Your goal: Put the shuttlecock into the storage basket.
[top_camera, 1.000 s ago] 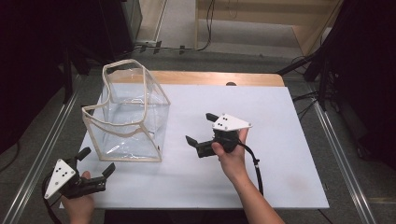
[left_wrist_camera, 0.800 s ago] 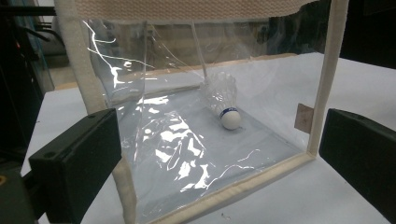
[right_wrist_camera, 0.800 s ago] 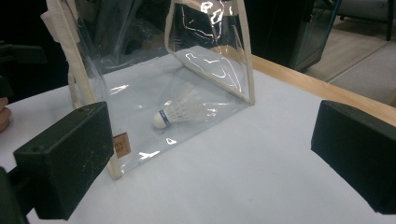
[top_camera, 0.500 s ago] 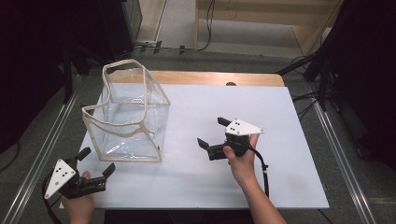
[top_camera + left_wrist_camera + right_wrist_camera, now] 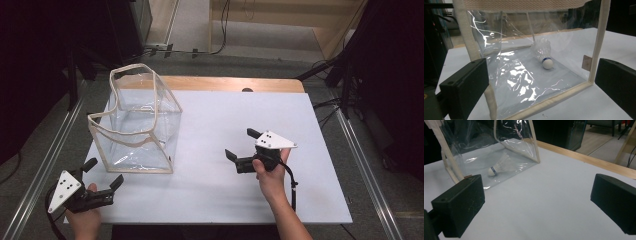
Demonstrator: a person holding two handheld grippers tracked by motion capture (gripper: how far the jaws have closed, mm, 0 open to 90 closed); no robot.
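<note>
We see a clear, boxy plastic pouch w/ cream woven fabric edging (image 5: pixel 135 125) standing on the white matte tabletop (image 5: pixel 215 125), toward its left half; its film is glossy and creased, throwing bright glare streaks, while the trim looks coarse and ribbed. Inside it, lying on the pouch floor, is a white feathered shuttlecock w/ a rounded cork tip and a blue band (image 5: pixel 546 56); we make it out in the left gripper view and again in the right gripper view (image 5: pixel 499 167), tip toward that camera's left, but from the high view it is too faint behind the film to pick out. The left gripper (image 5: pixel 102 182) sits at the table's near-left corner, just short of the pouch, its blocky matte-black jaws spread wide w/ nothing between them, pointing at the pouch's near face. The right gripper (image 5: pixel 240 145) hovers over bare tabletop, well apart from the pouch, jaws likewise wide and empty, facing the pouch's side. The left gripper view also gives us a small tan tab (image 5: pixel 586 63) on the pouch edge; the right gripper view shows the pale wooden strip along the table's far edge (image 5: pixel 584 157).
</note>
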